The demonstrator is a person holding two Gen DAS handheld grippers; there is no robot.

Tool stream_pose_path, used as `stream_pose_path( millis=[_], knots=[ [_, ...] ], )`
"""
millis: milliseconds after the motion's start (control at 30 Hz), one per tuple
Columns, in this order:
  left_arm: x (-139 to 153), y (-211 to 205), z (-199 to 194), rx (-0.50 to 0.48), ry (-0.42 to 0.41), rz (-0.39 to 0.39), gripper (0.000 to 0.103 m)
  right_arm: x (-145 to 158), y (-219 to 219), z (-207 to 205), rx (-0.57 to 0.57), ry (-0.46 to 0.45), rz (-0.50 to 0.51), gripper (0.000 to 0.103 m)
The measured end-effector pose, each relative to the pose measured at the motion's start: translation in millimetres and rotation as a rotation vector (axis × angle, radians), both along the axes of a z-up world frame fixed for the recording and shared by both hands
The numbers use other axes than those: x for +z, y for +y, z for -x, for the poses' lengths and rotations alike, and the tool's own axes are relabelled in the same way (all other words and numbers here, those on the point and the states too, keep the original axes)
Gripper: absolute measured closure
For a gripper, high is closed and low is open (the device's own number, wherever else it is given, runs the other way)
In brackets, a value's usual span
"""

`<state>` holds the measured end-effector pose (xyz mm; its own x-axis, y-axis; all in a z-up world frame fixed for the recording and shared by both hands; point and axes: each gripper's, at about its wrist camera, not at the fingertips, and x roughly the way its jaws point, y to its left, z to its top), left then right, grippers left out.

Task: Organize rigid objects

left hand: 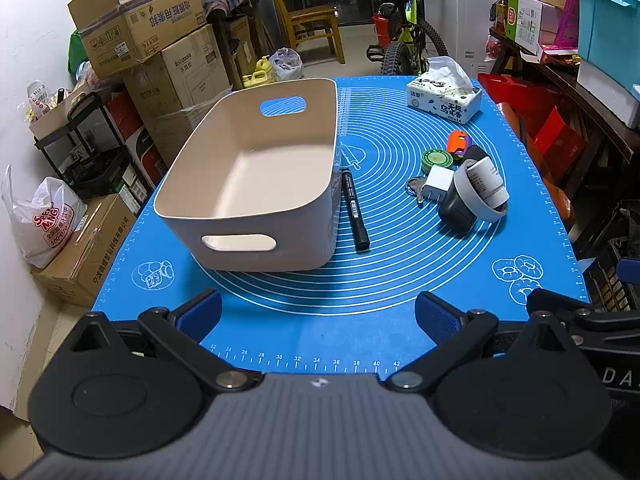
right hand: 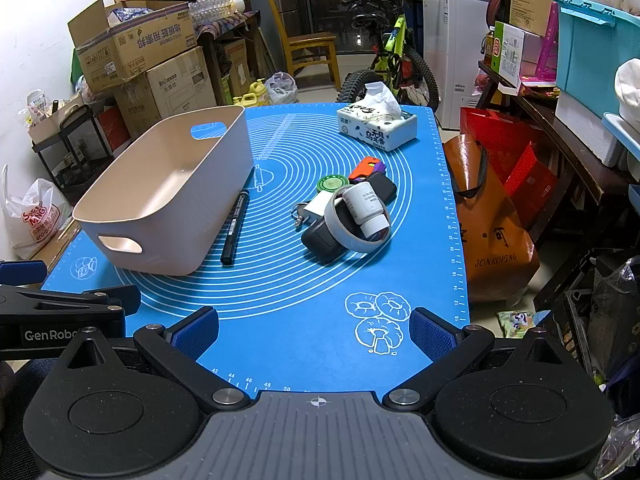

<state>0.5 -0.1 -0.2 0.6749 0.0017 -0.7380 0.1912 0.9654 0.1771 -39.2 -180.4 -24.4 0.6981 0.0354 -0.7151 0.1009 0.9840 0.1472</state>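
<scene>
A beige bin point(left hand: 256, 168) is sitting on the blue mat point(left hand: 320, 320), toward ten o'clock in the left wrist view. A black marker point(left hand: 354, 210) is lying just beside its right wall. At two o'clock, a white bottle point(right hand: 366, 210), grey ring point(right hand: 352, 240), green tin point(right hand: 332, 183) and orange piece point(right hand: 362, 168) are clustering together. The left gripper point(left hand: 318, 316) and right gripper point(right hand: 314, 330) are hovering with jaws spread wide, holding nothing.

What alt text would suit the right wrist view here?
An empty beige plastic bin sits on a blue silicone mat, a black marker pen beside it and small clutter further right; the open right gripper hovers at the near edge.
</scene>
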Motion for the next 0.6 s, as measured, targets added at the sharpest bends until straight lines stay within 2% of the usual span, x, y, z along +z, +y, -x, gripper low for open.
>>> stream_pose_path(
  millis=[600],
  knots=[
    [0.1,0.1,-0.2,0.0,0.0,0.0,0.002,-1.9,0.9,-1.3,0.001,0.002,0.001,0.002]
  ],
)
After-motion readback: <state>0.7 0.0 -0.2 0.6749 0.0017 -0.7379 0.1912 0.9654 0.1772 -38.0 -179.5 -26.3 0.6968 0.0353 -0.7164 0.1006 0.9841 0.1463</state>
